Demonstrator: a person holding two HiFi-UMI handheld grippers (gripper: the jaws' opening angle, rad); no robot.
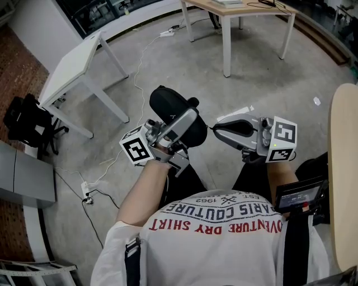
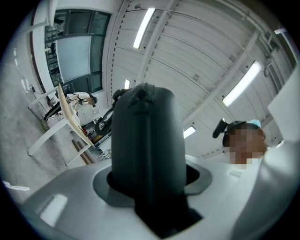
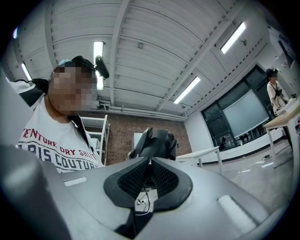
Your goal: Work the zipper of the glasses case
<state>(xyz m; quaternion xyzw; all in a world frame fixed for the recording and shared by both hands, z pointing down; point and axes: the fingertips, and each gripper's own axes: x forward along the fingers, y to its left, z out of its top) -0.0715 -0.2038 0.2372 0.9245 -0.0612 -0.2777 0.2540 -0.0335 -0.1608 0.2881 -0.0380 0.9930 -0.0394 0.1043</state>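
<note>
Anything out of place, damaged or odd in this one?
Nothing damaged or spilled. Only oddity: the case is worked in mid-air over the floor, clamped in the left claw, right claw pinching its zipper pull.

1 black glasses case (image 1: pixel 168 103). 2 claws: left claw (image 1: pixel 189 118), right claw (image 1: pixel 216 129). 2 marker cubes, 1 per claw: left cube (image 1: pixel 137 148), right cube (image 1: pixel 282 138). 3 counters: white counter (image 1: pixel 70 64) upper left, wooden counter (image 1: pixel 246 12) top, pale counter (image 1: pixel 342 167) right edge. 1 chair (image 1: pixel 25 120) mid-left. 2 power strips: 1st strip (image 1: pixel 86 192) lower left, 2nd strip (image 1: pixel 166 33) top. 1 small screen (image 1: pixel 300 195) lower right. 2 ppl: wearer (image 1: pixel 224 234), 2nd person (image 3: pixel 274 91) far right of right gripper view.
</note>
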